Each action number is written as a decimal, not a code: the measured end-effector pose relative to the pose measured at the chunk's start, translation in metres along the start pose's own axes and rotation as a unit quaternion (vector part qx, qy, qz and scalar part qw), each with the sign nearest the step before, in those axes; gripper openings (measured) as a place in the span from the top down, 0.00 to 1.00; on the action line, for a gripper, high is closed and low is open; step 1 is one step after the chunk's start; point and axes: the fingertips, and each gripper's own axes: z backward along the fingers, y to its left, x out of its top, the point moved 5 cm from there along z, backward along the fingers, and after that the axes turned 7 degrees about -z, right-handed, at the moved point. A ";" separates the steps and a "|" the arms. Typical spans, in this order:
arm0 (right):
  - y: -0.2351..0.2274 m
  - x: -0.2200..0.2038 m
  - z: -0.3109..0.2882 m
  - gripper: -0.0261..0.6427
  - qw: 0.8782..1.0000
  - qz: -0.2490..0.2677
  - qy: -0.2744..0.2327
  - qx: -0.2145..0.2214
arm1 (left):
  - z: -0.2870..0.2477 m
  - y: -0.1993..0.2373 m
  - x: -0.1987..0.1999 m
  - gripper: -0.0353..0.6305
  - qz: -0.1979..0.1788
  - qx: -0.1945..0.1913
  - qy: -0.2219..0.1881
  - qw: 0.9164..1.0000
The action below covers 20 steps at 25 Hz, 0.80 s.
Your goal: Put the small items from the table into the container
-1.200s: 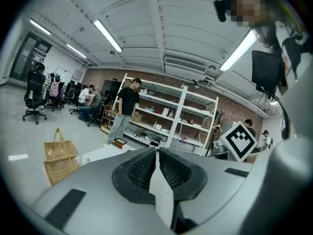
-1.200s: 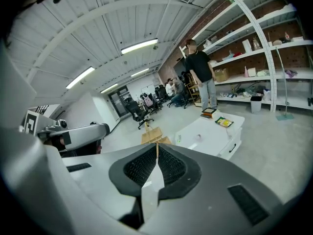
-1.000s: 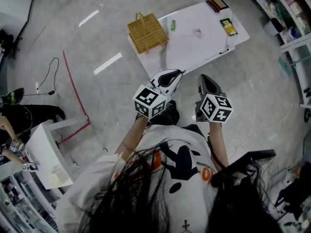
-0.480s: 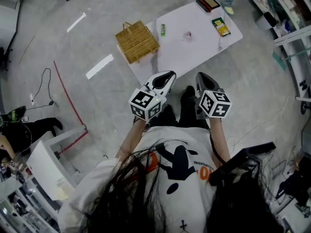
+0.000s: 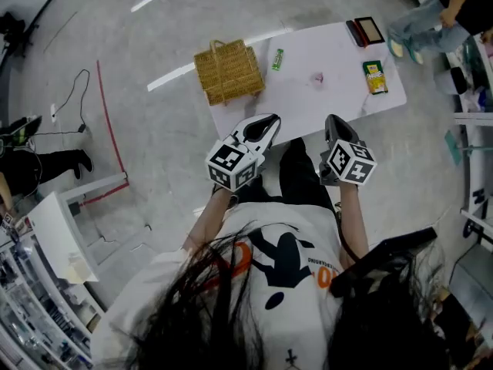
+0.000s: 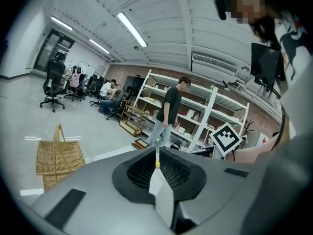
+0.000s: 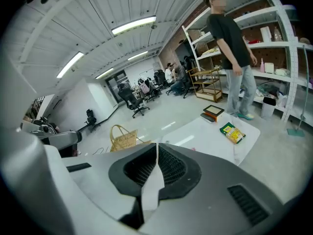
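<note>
A white table (image 5: 331,91) stands ahead of me. On it lie a small green item (image 5: 277,59), a tiny pink item (image 5: 316,77) and a yellow-green packet (image 5: 375,77). A wicker basket (image 5: 229,71) with handles sits at the table's left end. My left gripper (image 5: 269,121) hangs short of the table's near edge, jaws shut and empty. My right gripper (image 5: 332,122) is beside it, also shut on nothing. The right gripper view shows the basket (image 7: 123,137), the packet (image 7: 232,132) and the table (image 7: 205,138) beyond the shut right gripper (image 7: 157,148). Left of the shut left gripper (image 6: 157,153) is the basket (image 6: 58,155).
A dark framed tablet on a book (image 5: 364,31) lies at the table's far corner. A person (image 5: 439,14) stands just past that corner, in front of shelving (image 7: 274,48). Red tape (image 5: 108,129) and a cable mark the floor at left. White counters (image 5: 54,237) stand at lower left.
Both grippers have travelled toward the table, whose near edge is now just ahead of them. The bystander has shifted at the table's far end.
</note>
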 end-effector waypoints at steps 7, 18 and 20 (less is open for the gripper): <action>-0.053 0.033 -0.075 0.93 0.998 0.005 0.059 0.021 | -0.066 0.031 0.003 0.92 0.006 0.047 0.019 0.999; -0.132 0.017 -0.184 0.90 0.987 -0.029 0.156 0.008 | -0.125 0.062 -0.033 0.92 0.024 0.077 0.074 0.994; -0.142 0.009 -0.203 0.82 0.984 -0.033 0.176 0.013 | -0.133 0.067 -0.042 0.92 0.031 0.078 0.081 0.993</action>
